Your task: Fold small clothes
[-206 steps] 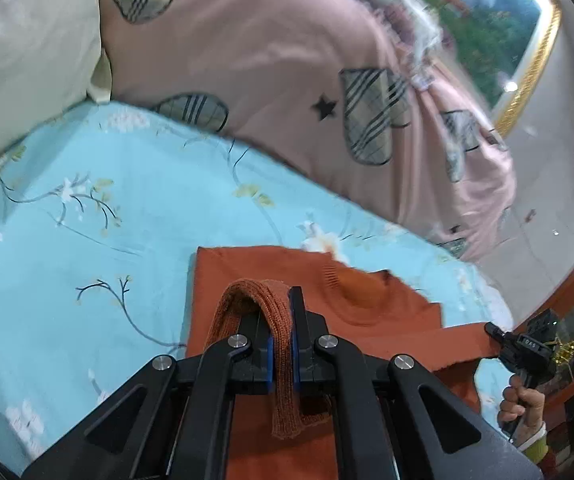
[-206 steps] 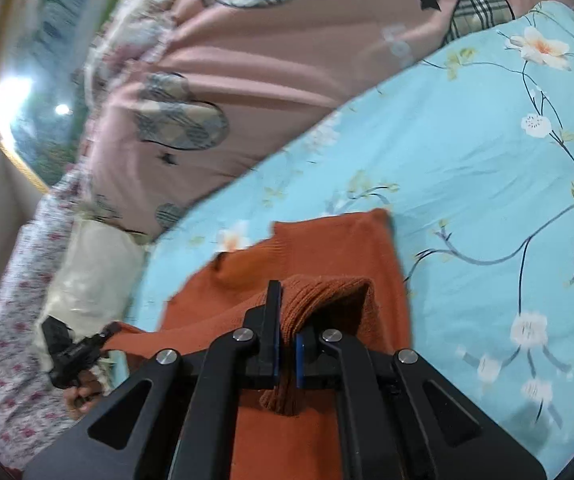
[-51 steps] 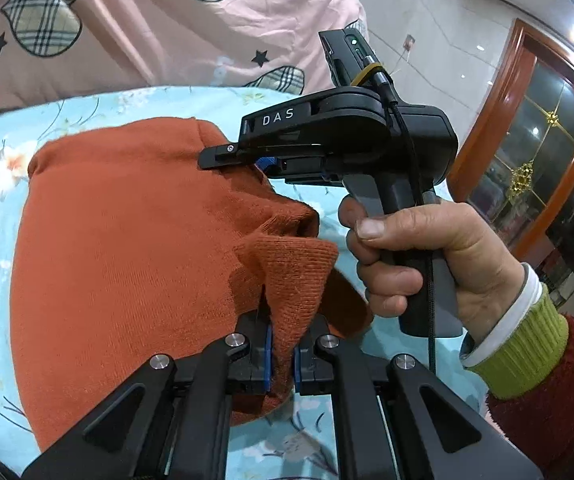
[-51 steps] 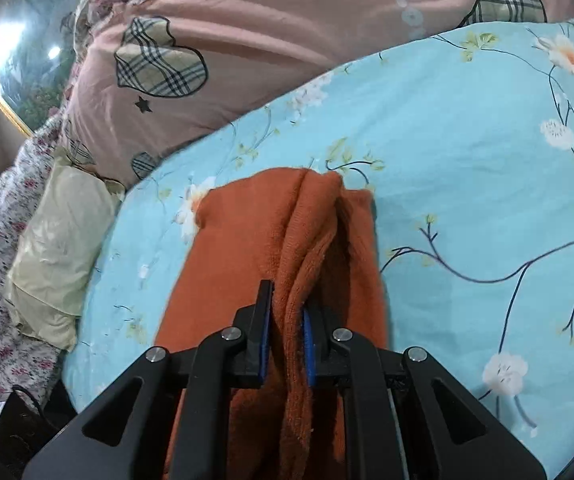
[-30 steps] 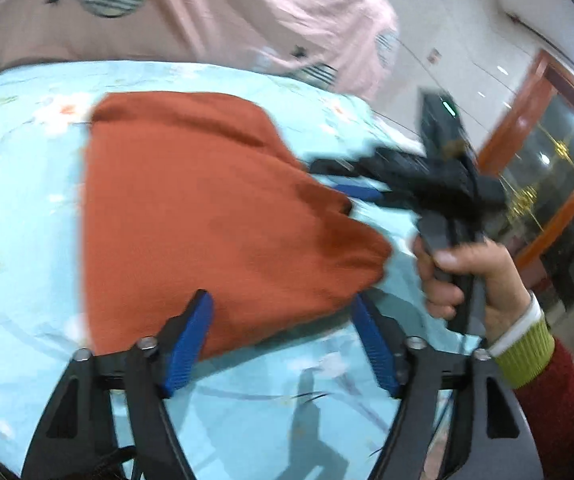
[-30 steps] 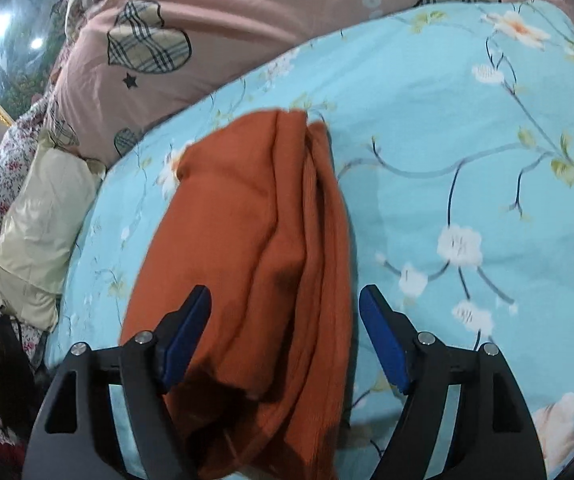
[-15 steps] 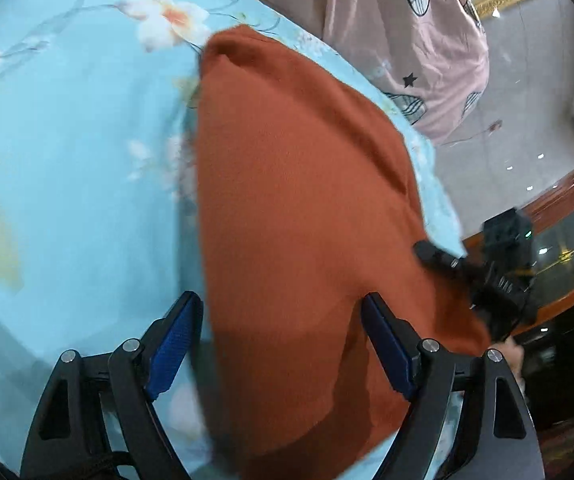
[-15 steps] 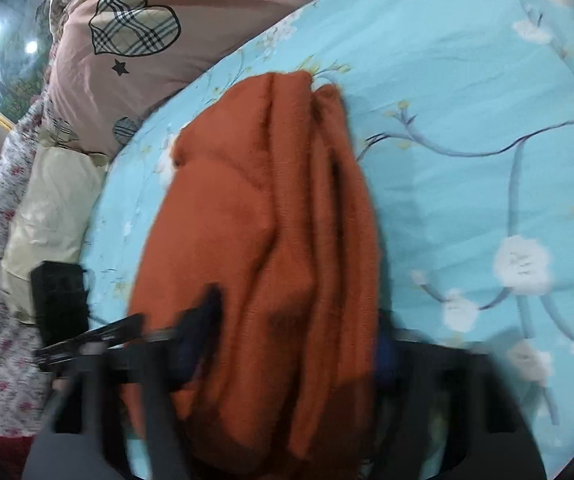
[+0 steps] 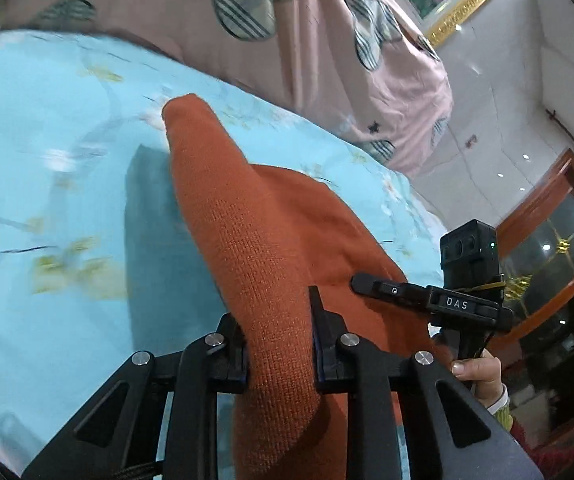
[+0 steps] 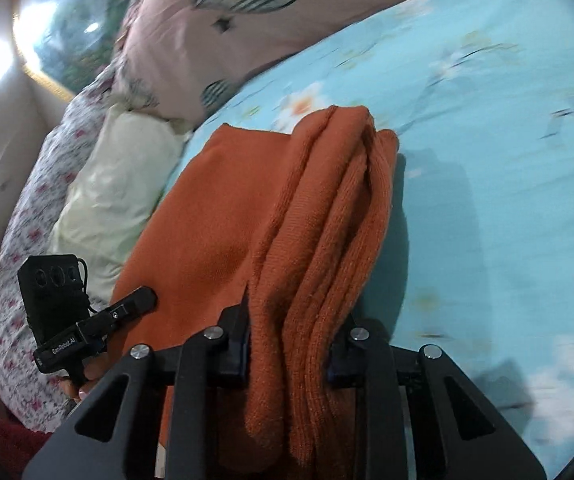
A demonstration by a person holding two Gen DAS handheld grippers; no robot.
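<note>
2 jaws pinch sweater (image 9: 283,264) edges (folded).

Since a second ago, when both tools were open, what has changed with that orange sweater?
Both have closed again: the left gripper now pinches the orange sweater along one folded edge, the right gripper clamps the thick bunched layers of the opposite edge. The sweater remains folded on the blue floral bedsheet; the pink quilt is unmoved.
</note>
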